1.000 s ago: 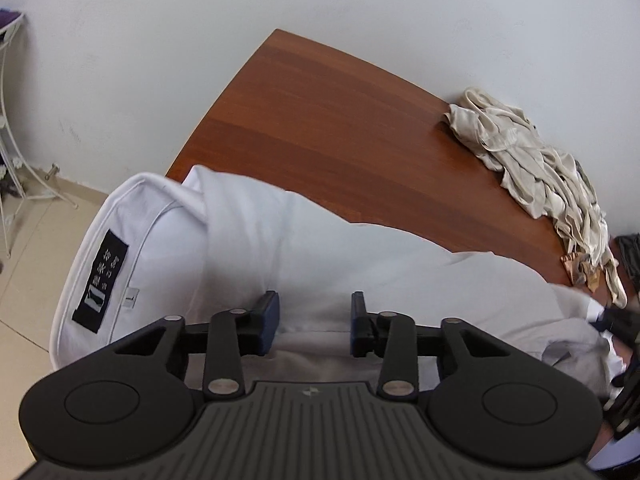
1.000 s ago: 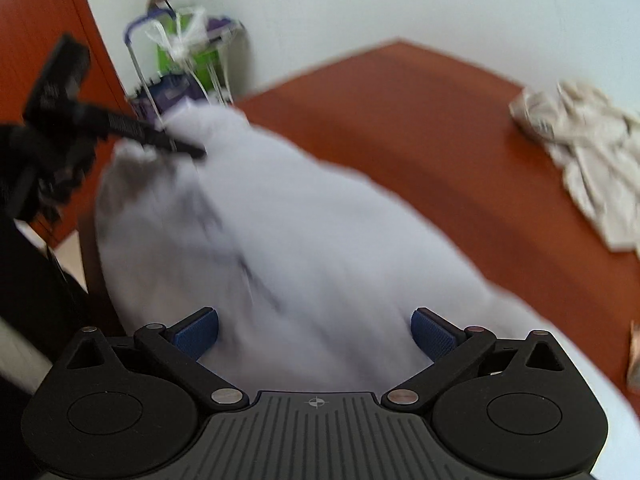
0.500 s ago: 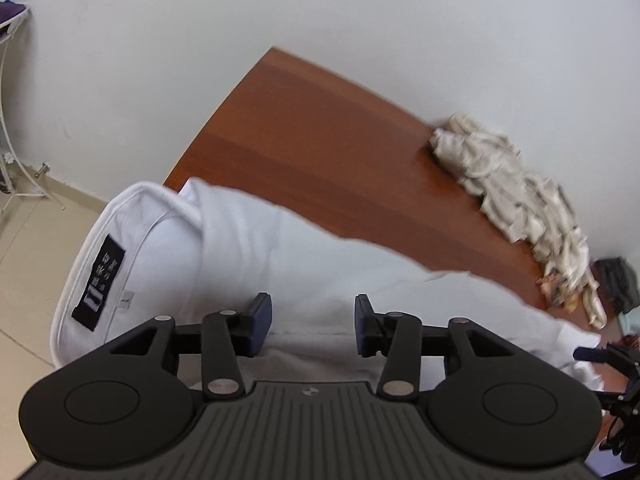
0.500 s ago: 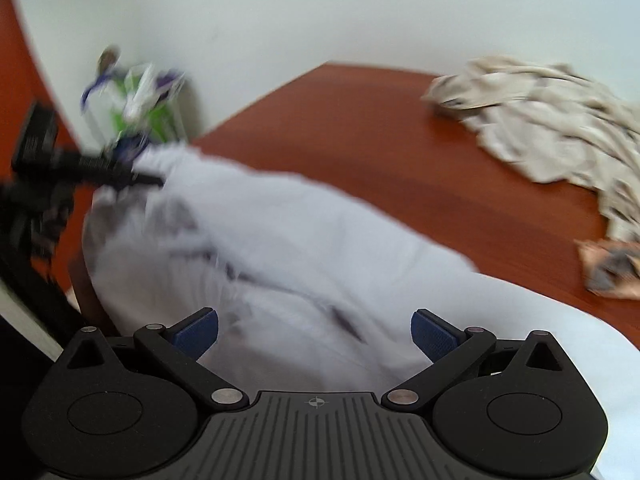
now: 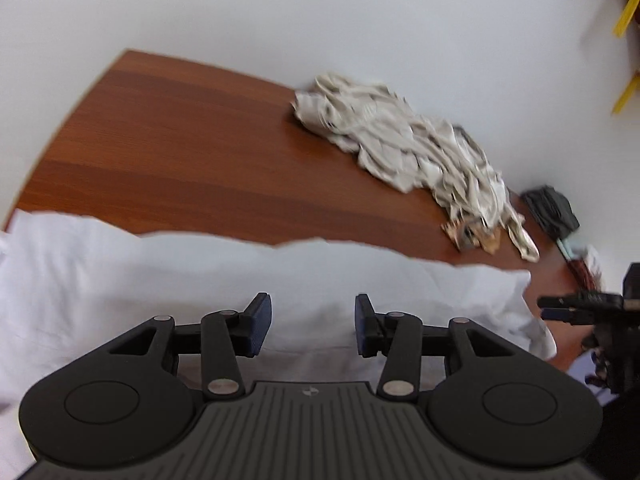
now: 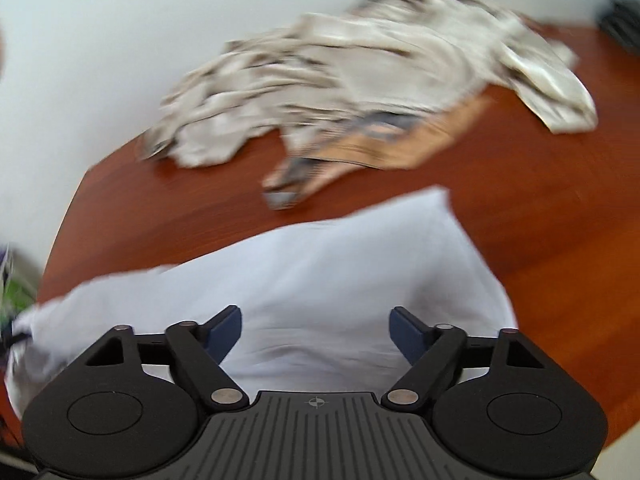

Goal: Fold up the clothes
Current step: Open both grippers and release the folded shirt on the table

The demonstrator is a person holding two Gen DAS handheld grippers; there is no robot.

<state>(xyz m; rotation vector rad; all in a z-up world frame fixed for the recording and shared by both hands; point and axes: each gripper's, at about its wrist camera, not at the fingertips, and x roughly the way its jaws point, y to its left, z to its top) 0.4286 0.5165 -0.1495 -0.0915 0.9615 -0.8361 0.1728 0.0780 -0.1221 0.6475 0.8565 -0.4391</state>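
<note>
The left claw [image 5: 313,322] hung with its blue pads parted over the white garment [image 5: 160,280], nothing between them, and the right claw [image 6: 316,332] stood wider apart still above the same cloth [image 6: 340,280], also holding nothing. A second earlier the collar and its black label had faced the left wrist camera; now that view had swung rightward along the shirt, the label was out of frame, and only a long, smooth fold edge showed. The right claw's view had turned likewise, from the cart in the corner toward the pile at the wall. That suggested the pair had let go after laying a fold and were shifting to the next grip point, so the fold seemed partly done.

The white garment lay across the near edge of the surface [image 5: 180,152], a soft, matte cotton with shallow creases and a rounded, doubled edge. The surface was glossy red-brown wood with straight grain bands. Well behind it sat a crumpled beige garment [image 5: 400,140], thin, shiny and heavily wrinkled, with a patterned tan piece [image 6: 380,144] poking from beneath. Both views were motion-blurred.
</note>
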